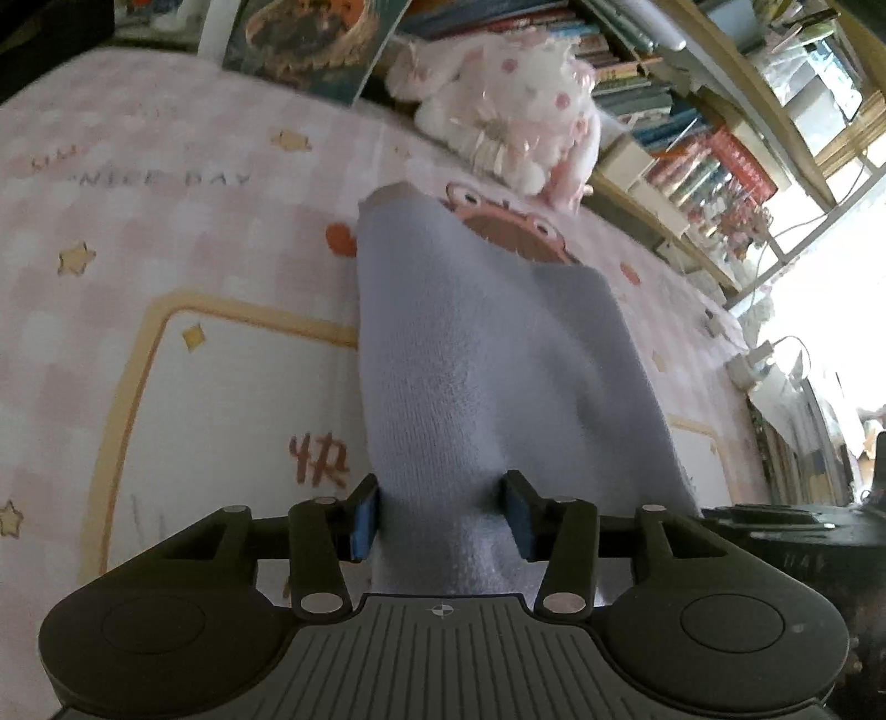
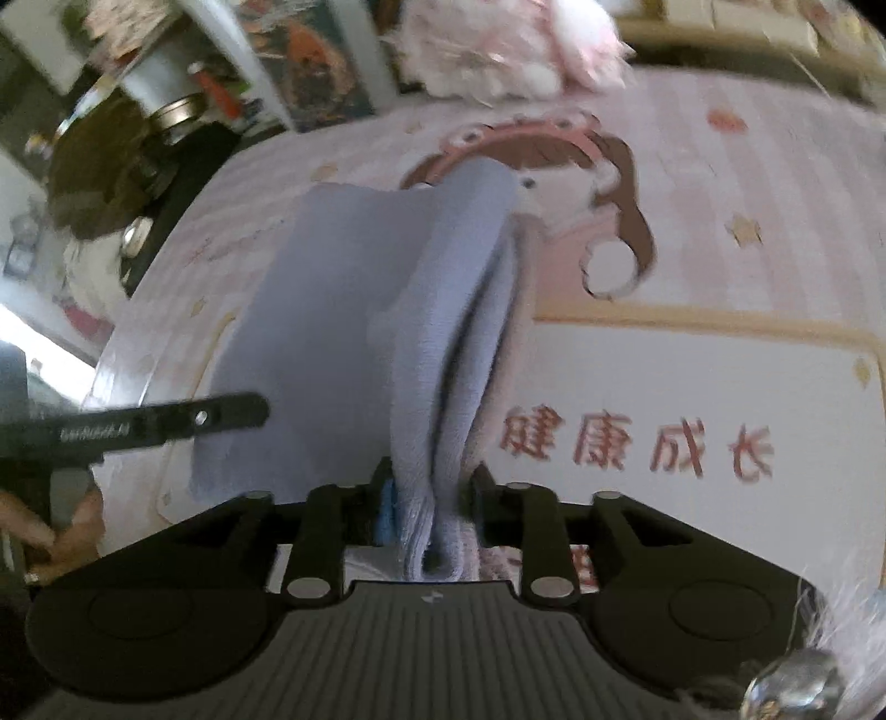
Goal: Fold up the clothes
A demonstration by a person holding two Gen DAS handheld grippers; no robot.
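A pale lavender-blue cloth (image 1: 476,360) lies stretched over a pink printed mat (image 1: 166,232). In the left wrist view my left gripper (image 1: 443,512) has its blue-padded fingers on either side of the cloth's near end, set fairly wide with fabric bunched between them. In the right wrist view my right gripper (image 2: 429,498) is shut on a bunched, doubled edge of the same cloth (image 2: 343,310), which fans out flat to the left. The left gripper's black body (image 2: 166,423) shows at the left of that view.
A pink and white plush toy (image 1: 509,105) sits at the mat's far edge. A bookshelf with several books (image 1: 692,138) stands beyond it on the right. A picture book (image 1: 310,39) leans at the back. Dark equipment (image 2: 111,149) sits at the far left.
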